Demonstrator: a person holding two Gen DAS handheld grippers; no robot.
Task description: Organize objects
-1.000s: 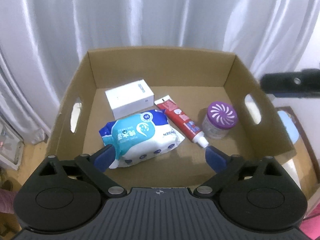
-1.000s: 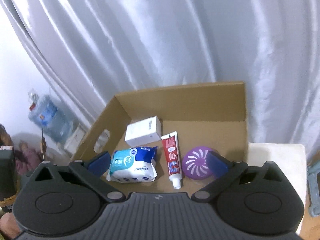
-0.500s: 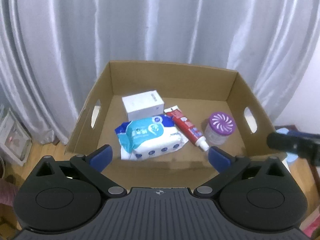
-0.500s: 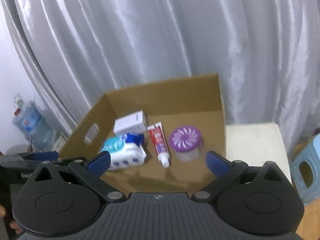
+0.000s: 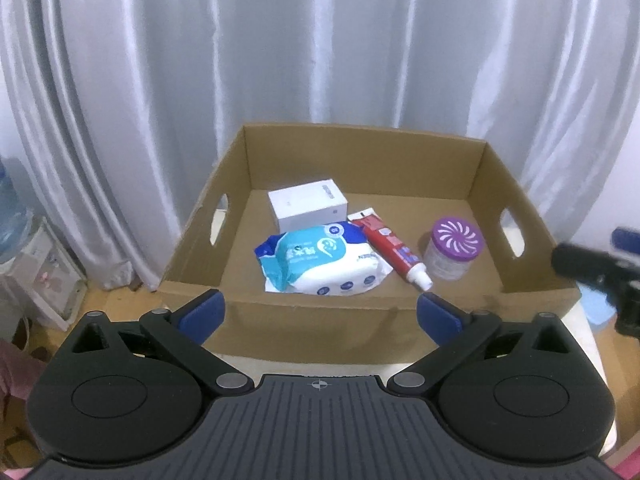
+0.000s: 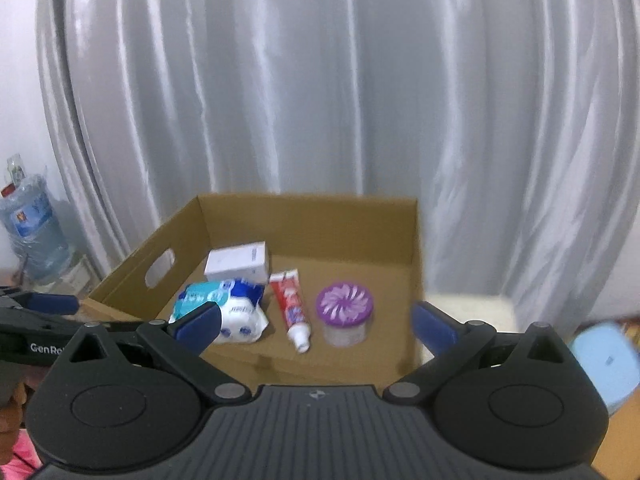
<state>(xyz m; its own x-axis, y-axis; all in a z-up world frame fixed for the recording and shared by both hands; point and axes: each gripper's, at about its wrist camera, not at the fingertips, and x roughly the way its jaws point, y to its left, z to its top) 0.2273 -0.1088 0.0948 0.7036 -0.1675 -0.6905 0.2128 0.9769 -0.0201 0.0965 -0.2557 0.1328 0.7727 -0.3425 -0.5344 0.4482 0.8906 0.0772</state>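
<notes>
Both tools wide; box filled

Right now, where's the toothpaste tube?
In the left wrist view, the toothpaste tube lies flat on the floor of the cardboard box, between the wipes pack on its left and the purple-lidded jar on its right.

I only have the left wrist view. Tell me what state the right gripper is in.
Observer: The right gripper is open, with nothing between its fingers.
Operator: Report what it faces.
Observer: The box, with the purple-lidded jar almost straight ahead of it.
Operator: Say what stands left of the box.
Observer: A big water jug, beside the curtain.
</notes>
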